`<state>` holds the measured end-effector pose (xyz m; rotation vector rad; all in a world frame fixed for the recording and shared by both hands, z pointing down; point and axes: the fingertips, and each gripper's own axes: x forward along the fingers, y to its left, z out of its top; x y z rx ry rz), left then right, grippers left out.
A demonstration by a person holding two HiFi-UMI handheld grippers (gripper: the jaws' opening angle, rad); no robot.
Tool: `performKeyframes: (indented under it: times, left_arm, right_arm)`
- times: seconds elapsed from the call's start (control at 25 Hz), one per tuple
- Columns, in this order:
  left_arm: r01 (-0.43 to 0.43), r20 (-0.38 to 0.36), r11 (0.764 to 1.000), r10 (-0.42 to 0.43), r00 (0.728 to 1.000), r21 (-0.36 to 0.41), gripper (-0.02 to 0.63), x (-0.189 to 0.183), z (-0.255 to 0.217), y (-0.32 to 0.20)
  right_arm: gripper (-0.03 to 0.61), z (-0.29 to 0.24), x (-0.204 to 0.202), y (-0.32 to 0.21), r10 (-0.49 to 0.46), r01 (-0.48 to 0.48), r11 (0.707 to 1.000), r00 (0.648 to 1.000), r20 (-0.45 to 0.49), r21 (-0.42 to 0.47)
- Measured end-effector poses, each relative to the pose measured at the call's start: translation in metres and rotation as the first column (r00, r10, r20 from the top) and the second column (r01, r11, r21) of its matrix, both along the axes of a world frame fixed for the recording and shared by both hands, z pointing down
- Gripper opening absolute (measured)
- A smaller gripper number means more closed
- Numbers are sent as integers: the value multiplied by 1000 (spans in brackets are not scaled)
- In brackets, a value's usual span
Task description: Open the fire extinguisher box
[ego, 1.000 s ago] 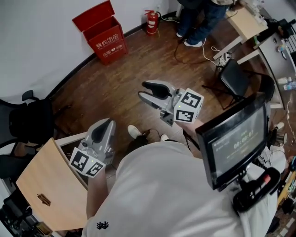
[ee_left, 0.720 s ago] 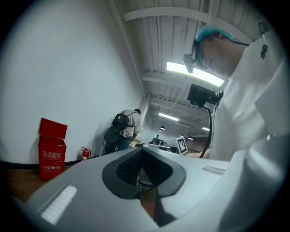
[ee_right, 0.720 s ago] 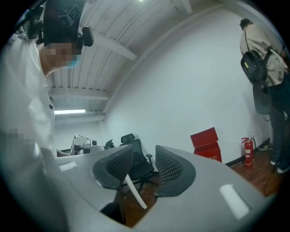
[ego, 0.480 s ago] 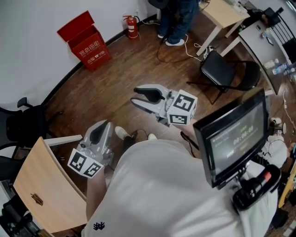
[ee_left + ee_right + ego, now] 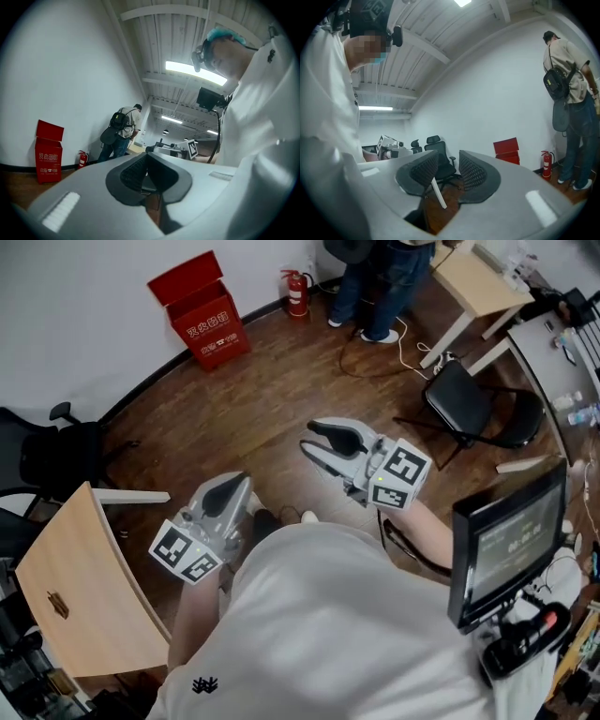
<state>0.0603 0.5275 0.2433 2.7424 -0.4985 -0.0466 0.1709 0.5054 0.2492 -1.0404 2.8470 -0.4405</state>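
The red fire extinguisher box (image 5: pixel 202 310) stands on the wooden floor against the white wall, its lid raised; it also shows far off as the red box (image 5: pixel 48 152) and the box (image 5: pixel 506 151). A red extinguisher (image 5: pixel 296 293) stands to its right. My left gripper (image 5: pixel 220 502) is held low by my body, jaws together and empty, shown as the left gripper (image 5: pixel 147 171). My right gripper (image 5: pixel 309 437) points toward the box from well short of it. Its jaws are closing a little, with only air between them at the right gripper (image 5: pixel 447 164).
A person with a backpack (image 5: pixel 375 277) stands by the wall right of the extinguisher. A black office chair (image 5: pixel 56 456) and a wooden tabletop (image 5: pixel 75 596) are at my left. A black folding chair (image 5: pixel 478 404), floor cables and a monitor (image 5: pixel 511 540) are at my right.
The head view has swung, so the box sits a little further right in view than half a second ago. Both grippers stay in front of my body. The box's lid stays up.
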Motion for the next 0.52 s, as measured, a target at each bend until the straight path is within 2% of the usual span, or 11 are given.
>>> performKeyframes:
  times: [0.52]
  left_arm:
    - [49, 25, 999, -48, 999, -20, -3, -19, 7, -32]
  right_arm:
    - [139, 18, -9, -34, 5, -5, 1000, 1000, 20, -30]
